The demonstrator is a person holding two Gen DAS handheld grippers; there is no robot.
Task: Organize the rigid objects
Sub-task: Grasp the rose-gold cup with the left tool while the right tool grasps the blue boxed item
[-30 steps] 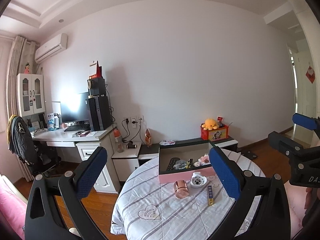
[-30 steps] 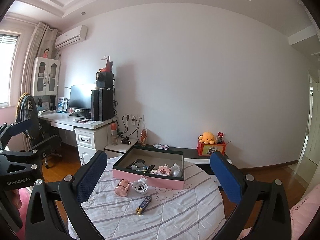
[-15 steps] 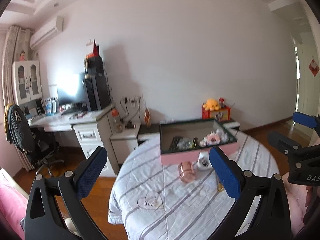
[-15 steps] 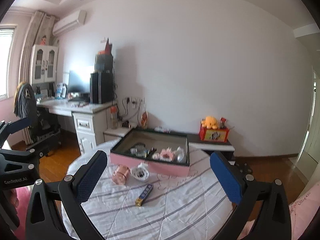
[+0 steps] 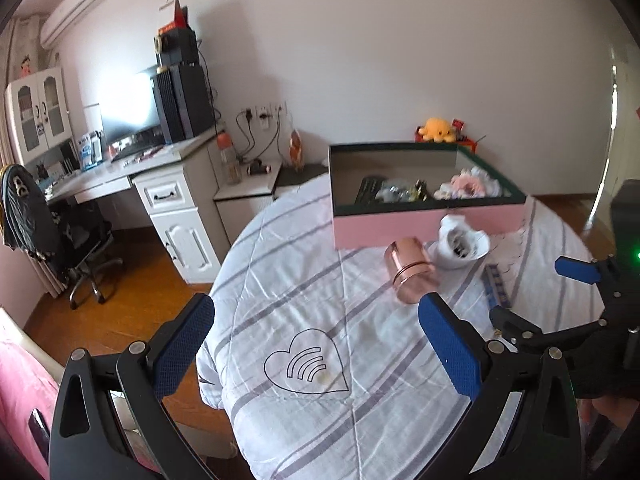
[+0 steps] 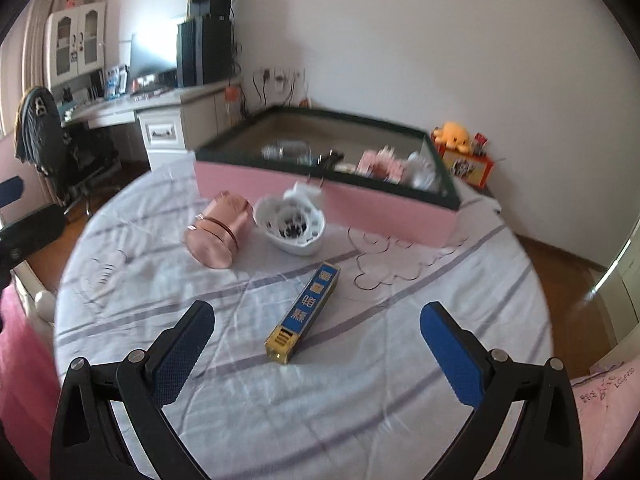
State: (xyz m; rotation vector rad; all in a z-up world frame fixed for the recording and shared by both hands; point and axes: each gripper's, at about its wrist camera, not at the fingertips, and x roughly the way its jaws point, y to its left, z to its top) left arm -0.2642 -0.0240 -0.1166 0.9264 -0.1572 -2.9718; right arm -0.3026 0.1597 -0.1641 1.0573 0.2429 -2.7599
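Note:
A pink box with a dark green rim (image 5: 424, 224) (image 6: 320, 200) stands at the far side of a round table (image 5: 304, 292) (image 6: 400, 360) and holds several small items. In front of it lie a copper-pink jar on its side (image 5: 408, 270) (image 6: 218, 236), a white dish (image 5: 460, 242) (image 6: 292, 226) and a long blue and gold box (image 6: 306, 312) (image 5: 496, 286). My left gripper (image 5: 316, 320) is open and empty above the table's left part. My right gripper (image 6: 316, 328) is open and empty, just short of the blue and gold box.
The table wears a white striped cover with a heart print (image 5: 306, 364). A white desk (image 5: 160, 192) with a monitor and an office chair (image 5: 60, 232) stand to the left. A low cabinet with an orange plush (image 5: 436, 130) is behind the table. Pink bedding (image 6: 24, 360) lies at the left.
Both grippers have moved down and forward toward the table; the objects now look much closer. Both stay open and empty.

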